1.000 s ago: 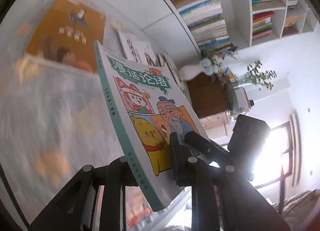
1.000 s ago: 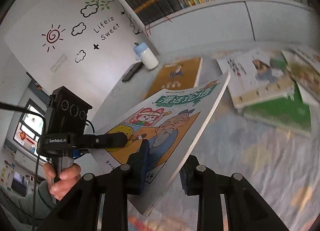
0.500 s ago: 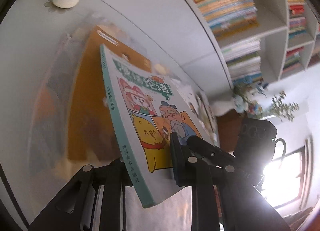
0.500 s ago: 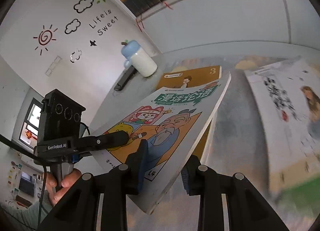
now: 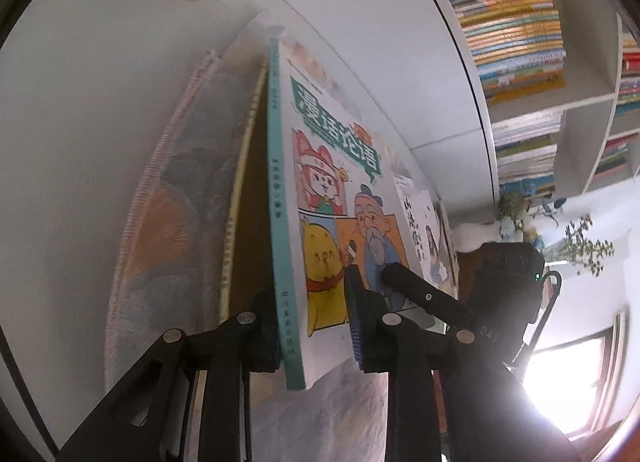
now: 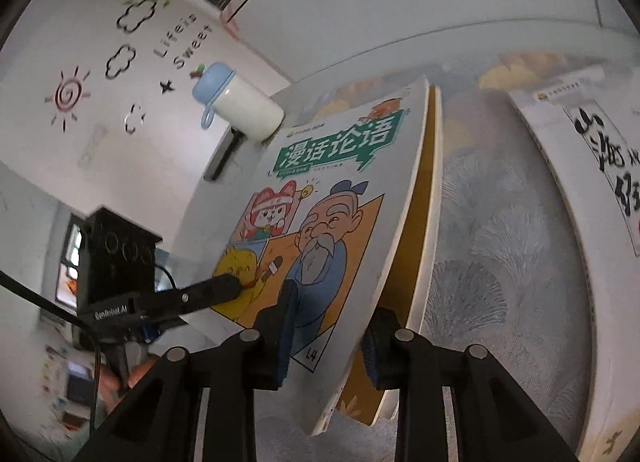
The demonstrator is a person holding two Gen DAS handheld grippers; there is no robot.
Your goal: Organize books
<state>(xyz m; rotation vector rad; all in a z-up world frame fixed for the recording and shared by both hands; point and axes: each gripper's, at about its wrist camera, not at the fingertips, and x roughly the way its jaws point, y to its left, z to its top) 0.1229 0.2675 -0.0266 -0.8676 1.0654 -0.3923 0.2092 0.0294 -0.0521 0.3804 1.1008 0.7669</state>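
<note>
Both grippers are clamping one comic book point(image 5: 340, 197), the left gripper point(image 5: 312, 326) pinching its teal spine edge and the right gripper point(image 6: 328, 338) gripping the opposite page edge. The left's jaws have just been opening a little, yet its pads are pressing the cover on both sides. The book is hanging tilted just above an orange book point(image 6: 424, 221) lying on a patterned cloth point(image 6: 500, 262); whether they are touching is unclear. A white bottle point(image 6: 240, 105) is standing beyond, and a white book point(image 6: 592, 165) is lying to the right.
</note>
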